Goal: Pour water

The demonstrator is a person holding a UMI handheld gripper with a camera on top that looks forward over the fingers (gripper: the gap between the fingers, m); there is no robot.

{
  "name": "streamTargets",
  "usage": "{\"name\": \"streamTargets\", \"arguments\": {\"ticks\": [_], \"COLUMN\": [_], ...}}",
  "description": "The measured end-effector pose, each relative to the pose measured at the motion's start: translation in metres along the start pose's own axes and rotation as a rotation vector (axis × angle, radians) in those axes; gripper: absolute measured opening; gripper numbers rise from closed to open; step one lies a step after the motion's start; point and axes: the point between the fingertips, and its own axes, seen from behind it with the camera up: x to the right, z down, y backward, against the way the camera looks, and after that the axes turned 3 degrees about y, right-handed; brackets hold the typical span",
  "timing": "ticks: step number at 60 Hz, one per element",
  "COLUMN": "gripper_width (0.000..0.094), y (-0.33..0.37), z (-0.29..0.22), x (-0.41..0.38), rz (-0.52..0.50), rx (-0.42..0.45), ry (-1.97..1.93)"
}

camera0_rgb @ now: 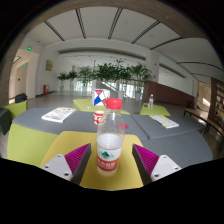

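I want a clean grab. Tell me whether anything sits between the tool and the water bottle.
Nothing visible does. The water bottle with its red cap stands upright on the yellow table, already between the open tool's pink pads, a gap showing at each side. A paper cup stands beyond it, not in the way.

Clear bottle [108, 140] with red cap, green-white label; yellow-grey table [40, 135].

This looks like a large public hall or lobby. A high panelled ceiling [110, 22] spans it, with potted plants [108, 73] and grey-and-yellow tables [75, 125] below.
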Motion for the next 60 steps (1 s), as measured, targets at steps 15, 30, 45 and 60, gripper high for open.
{"name": "streamTargets", "arguments": {"ticks": [15,30,45,60], "gripper_width": [0.0537,0.0333,0.0331,0.0333], "y": [-0.059,-0.06,-0.075,-0.16], "z": [0.001,-0.008,-0.066,-0.208], "x": [-0.006,-0.003,0.076,0.179], "rz": [0.036,0.033,0.187,0.491], "rx": [0.03,0.066,0.138,0.251], "ry": [-0.05,-0.039,0.131,0.655]}}
